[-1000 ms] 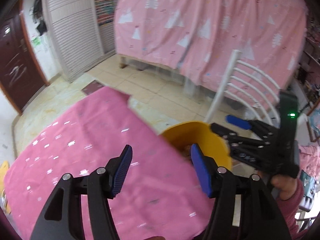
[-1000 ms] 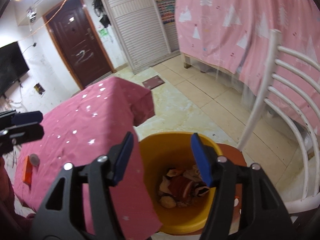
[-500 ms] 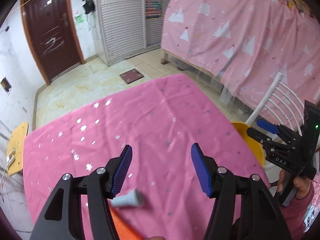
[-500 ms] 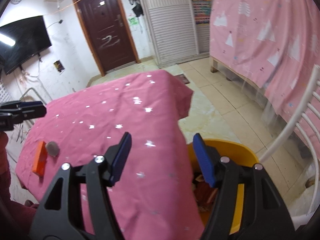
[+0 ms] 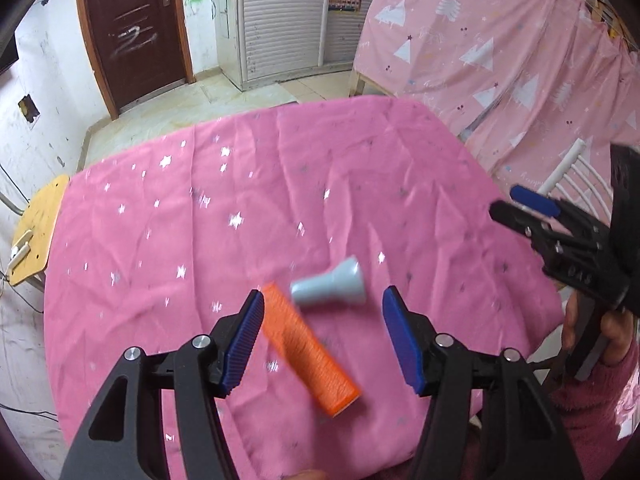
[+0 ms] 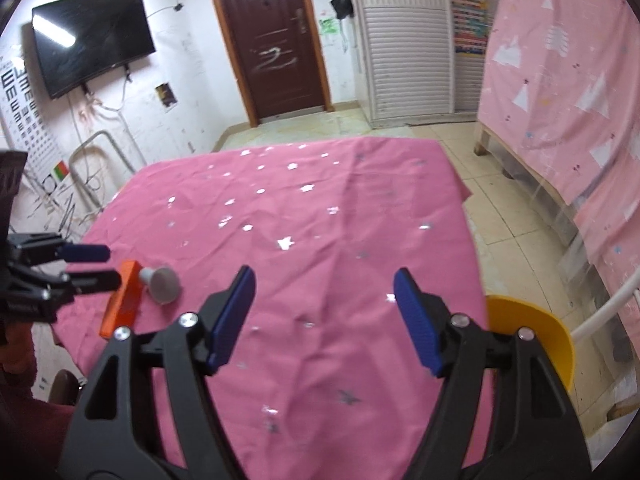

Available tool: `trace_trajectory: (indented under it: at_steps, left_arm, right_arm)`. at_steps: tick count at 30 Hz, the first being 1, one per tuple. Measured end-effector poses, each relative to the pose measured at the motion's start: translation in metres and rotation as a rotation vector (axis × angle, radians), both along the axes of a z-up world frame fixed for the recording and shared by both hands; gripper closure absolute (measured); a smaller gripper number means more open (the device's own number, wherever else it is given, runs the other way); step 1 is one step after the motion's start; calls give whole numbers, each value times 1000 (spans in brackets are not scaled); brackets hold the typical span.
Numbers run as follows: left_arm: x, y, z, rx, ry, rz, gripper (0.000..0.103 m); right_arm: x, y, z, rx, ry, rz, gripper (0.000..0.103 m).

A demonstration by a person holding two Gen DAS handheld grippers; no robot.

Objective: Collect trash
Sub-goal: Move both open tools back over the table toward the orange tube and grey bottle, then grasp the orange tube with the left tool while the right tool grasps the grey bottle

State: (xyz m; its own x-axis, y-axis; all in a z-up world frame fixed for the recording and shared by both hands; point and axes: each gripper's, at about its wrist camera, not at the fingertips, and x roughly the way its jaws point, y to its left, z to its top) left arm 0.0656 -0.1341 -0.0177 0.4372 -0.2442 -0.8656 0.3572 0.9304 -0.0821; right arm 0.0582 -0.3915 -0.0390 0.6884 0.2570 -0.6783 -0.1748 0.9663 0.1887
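Note:
An orange block (image 5: 308, 354) lies on the pink starred tablecloth (image 5: 280, 184), and a pale blue funnel-shaped piece (image 5: 330, 287) lies on its side just beyond it. My left gripper (image 5: 323, 338) hangs open above them, the block's far end close to the left pad, neither pad pressing. From the right wrist view the same block (image 6: 122, 302) and the pale piece (image 6: 162, 280) sit at the table's left. My right gripper (image 6: 324, 316) is over bare cloth with its jaws opening and nothing between them. The yellow bin (image 6: 532, 332) stands off the table's right edge.
A white slatted chair (image 5: 576, 176) stands beside the table on the right. A pink curtain (image 6: 568, 64) hangs behind, a dark door (image 6: 272, 36) and a white shutter cabinet (image 6: 404, 36) at the back. A wooden stool (image 5: 34, 232) sits left of the table.
Both grippers swung left from over the yellow bin to over the table. The orange block and pale piece came under the left gripper. The right jaws have widened.

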Motion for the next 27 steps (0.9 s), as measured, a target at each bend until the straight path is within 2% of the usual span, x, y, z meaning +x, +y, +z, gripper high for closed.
trace_trajectory:
  at_steps: [7,18,27]
  left_arm:
    - [-11,7,-18,-35,41,-6,49]
    - [-11,7,-44,6,81,4,50]
    - [-10,17,-43,5,50,24,85]
  right_arm:
    - [5,34,0,-13,10,69,34]
    - [13,64,-3,-43,34,133,34]
    - [21,89,-10,-43,62,194,34]
